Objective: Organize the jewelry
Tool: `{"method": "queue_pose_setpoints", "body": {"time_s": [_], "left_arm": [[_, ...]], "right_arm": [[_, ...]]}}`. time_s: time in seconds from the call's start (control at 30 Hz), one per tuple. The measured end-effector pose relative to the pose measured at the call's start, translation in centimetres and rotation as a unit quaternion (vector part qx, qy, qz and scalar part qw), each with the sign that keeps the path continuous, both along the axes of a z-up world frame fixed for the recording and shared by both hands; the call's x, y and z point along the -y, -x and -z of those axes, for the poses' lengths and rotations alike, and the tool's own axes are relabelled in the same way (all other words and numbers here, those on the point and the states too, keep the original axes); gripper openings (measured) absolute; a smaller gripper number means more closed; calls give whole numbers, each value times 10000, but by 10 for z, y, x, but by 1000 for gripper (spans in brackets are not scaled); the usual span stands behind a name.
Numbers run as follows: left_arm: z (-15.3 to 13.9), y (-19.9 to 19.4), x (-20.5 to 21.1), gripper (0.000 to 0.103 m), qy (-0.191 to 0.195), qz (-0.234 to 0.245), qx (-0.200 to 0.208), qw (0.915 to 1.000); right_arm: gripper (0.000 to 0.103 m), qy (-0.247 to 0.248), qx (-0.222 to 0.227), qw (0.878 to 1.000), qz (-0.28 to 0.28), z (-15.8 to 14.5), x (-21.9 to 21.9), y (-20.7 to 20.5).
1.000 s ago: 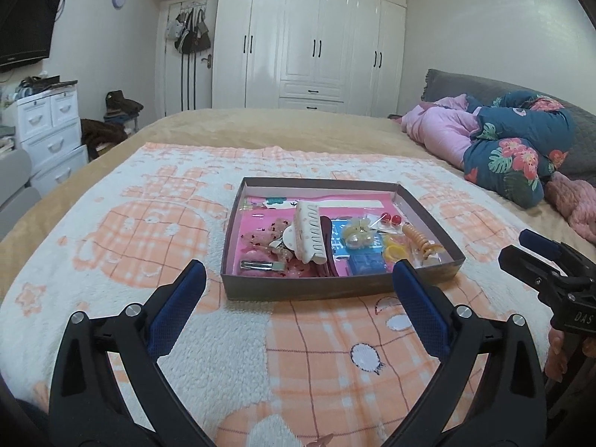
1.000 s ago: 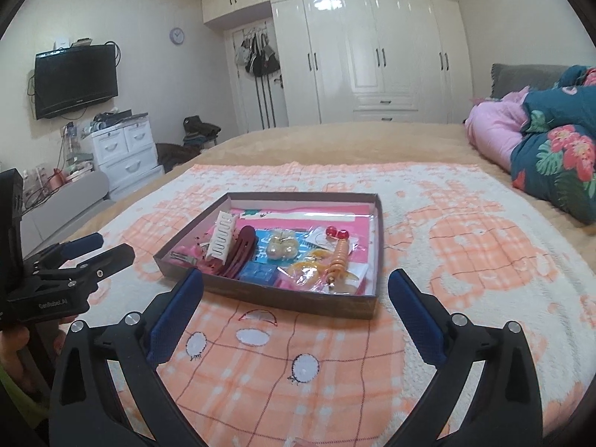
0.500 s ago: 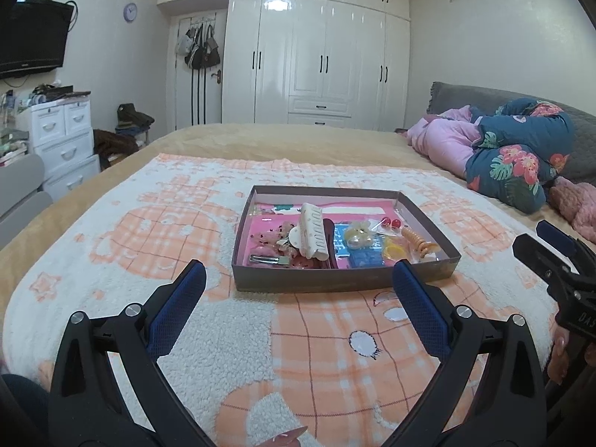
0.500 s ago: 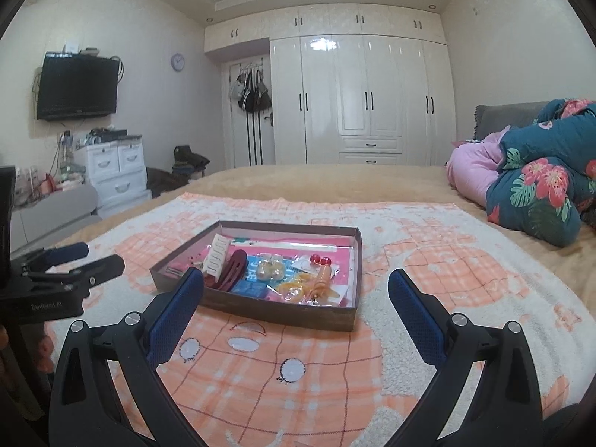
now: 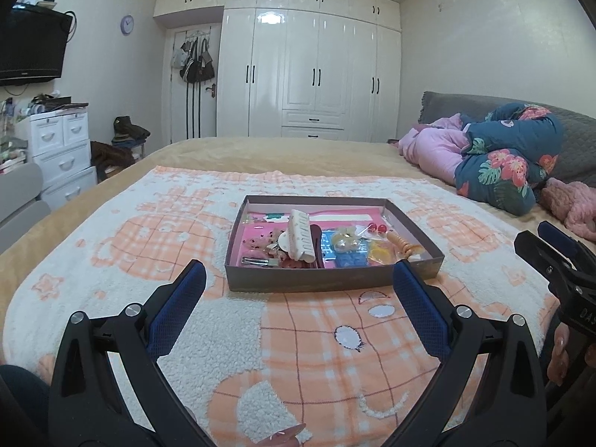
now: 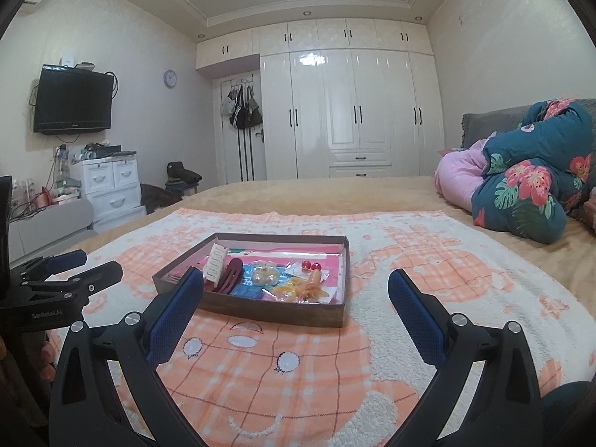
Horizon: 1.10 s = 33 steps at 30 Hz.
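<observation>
A shallow brown box (image 5: 327,283) sits on the bed blanket, also seen in the right wrist view (image 6: 272,313). It holds several hair and jewelry pieces: a white claw clip (image 5: 300,234) (image 6: 215,266), a dark red clip (image 6: 231,279), a blue packet (image 5: 348,259), red bead earrings (image 5: 377,228) (image 6: 312,266) and an orange beaded piece (image 5: 402,244). My left gripper (image 5: 298,287) is open and empty, just short of the box's near wall. My right gripper (image 6: 294,294) is open and empty, near the box's near side.
A peach-and-white plaid blanket (image 5: 335,342) covers the bed. Rolled floral and pink quilts (image 5: 503,156) lie at the right. White drawers (image 5: 59,149) and a wall TV (image 6: 72,98) are at the left. A white wardrobe (image 5: 309,74) stands behind.
Both grippers have tilted upward and lowered toward the bed, so the box sits lower in view and looks flatter. Both stay open and empty.
</observation>
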<state>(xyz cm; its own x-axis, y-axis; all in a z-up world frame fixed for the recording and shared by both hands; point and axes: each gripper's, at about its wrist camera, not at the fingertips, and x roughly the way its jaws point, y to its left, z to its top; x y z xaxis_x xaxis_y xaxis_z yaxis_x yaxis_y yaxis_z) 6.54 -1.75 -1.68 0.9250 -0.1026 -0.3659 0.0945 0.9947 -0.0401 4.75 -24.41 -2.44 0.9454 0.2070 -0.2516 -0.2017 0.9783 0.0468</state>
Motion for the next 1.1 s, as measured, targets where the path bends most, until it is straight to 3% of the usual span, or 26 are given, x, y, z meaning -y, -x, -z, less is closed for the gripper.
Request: {"method": "queue_pose_setpoints", "body": {"time_s": [1.1], "left_arm": [[2,-2,-4,92,40,-75,31,10000]], "right_arm": [[97,107,-62,9999,-20,8,-6,-4]]}}
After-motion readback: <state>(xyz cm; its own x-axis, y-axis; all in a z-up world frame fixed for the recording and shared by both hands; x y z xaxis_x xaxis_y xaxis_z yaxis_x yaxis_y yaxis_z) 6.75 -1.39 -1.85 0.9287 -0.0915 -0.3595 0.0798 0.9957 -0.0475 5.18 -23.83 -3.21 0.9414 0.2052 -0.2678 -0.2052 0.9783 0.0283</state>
